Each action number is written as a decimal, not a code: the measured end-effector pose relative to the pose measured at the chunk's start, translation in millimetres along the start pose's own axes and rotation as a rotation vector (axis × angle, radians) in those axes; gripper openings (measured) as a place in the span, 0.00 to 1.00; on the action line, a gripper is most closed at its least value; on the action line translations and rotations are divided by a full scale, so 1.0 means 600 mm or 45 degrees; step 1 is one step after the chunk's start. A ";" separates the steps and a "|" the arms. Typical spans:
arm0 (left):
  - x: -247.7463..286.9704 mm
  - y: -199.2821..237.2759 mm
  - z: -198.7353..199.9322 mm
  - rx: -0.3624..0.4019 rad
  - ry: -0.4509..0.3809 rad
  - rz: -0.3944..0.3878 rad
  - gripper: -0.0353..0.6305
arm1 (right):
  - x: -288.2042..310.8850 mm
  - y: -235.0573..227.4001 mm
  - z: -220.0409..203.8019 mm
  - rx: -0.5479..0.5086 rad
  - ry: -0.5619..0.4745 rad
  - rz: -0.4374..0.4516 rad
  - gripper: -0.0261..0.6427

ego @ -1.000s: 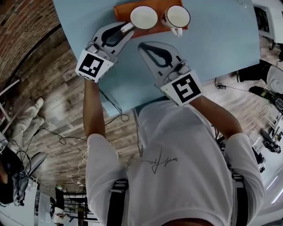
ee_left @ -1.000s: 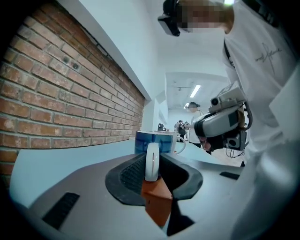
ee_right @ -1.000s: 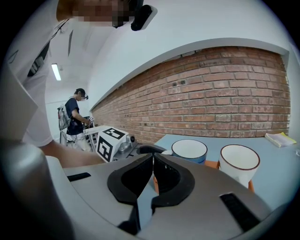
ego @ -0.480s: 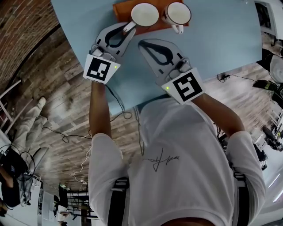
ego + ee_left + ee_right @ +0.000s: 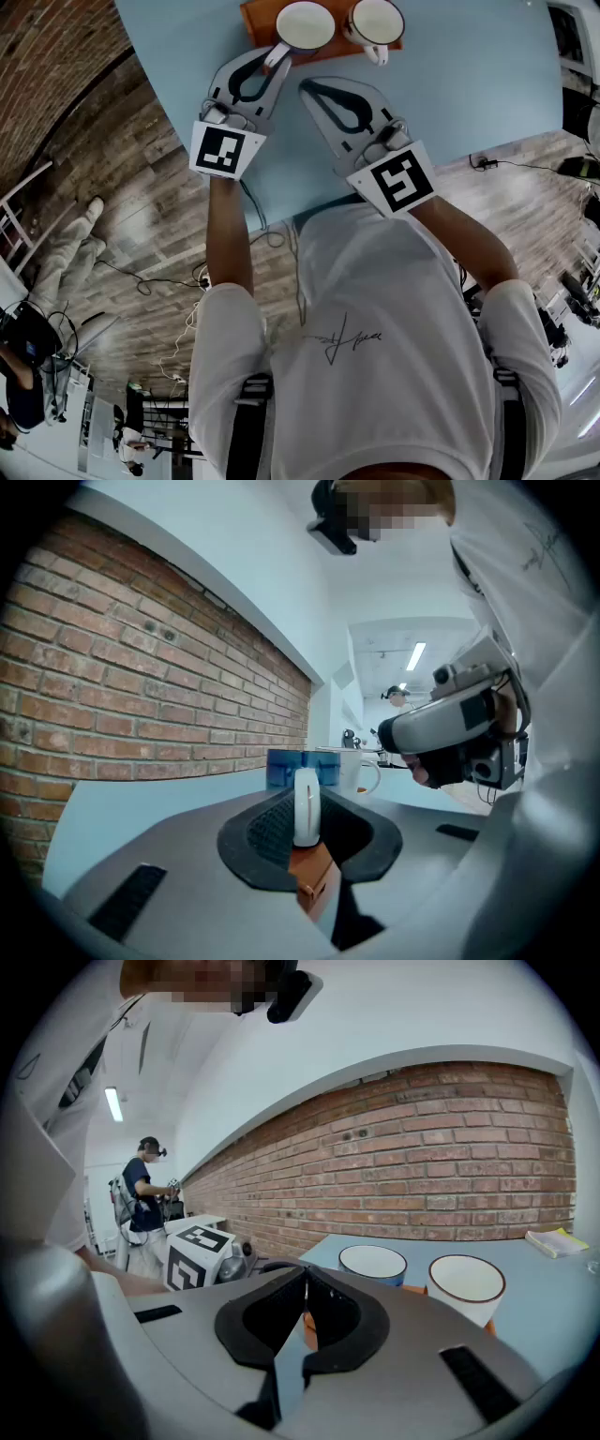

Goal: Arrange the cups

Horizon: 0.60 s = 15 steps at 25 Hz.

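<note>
Two cups stand side by side on an orange tray (image 5: 255, 21) at the far side of the light blue table. The left cup (image 5: 305, 23) is blue outside and white inside; the right cup (image 5: 375, 19) is white with a dark rim. My left gripper (image 5: 277, 58) is shut on the blue cup's white handle (image 5: 307, 803), which stands upright between its pads. My right gripper (image 5: 309, 89) hovers shut and empty just short of the tray, with both cups (image 5: 373, 1265) (image 5: 466, 1283) ahead of it.
The table (image 5: 469, 94) ends close to the person's body, with wooden floor and cables below. A brick wall runs along the left. A book (image 5: 553, 1239) lies far right on the table. Another person (image 5: 141, 1194) stands in the background.
The left jaws have narrowed onto the blue cup's handle. The right gripper has stayed where it was, still shut.
</note>
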State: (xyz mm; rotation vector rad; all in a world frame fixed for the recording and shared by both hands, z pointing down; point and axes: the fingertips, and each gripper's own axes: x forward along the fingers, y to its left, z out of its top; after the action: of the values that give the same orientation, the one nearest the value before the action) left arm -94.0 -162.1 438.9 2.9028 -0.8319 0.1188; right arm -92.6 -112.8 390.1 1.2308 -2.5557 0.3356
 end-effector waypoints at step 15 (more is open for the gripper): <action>-0.007 -0.010 0.017 -0.099 -0.026 0.177 0.13 | -0.023 -0.008 0.016 -0.003 -0.070 0.010 0.08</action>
State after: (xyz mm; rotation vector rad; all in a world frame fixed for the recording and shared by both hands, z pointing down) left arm -94.3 -156.4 427.7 2.7775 -1.0183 0.0676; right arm -81.9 -109.1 376.6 1.2461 -2.6069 0.3041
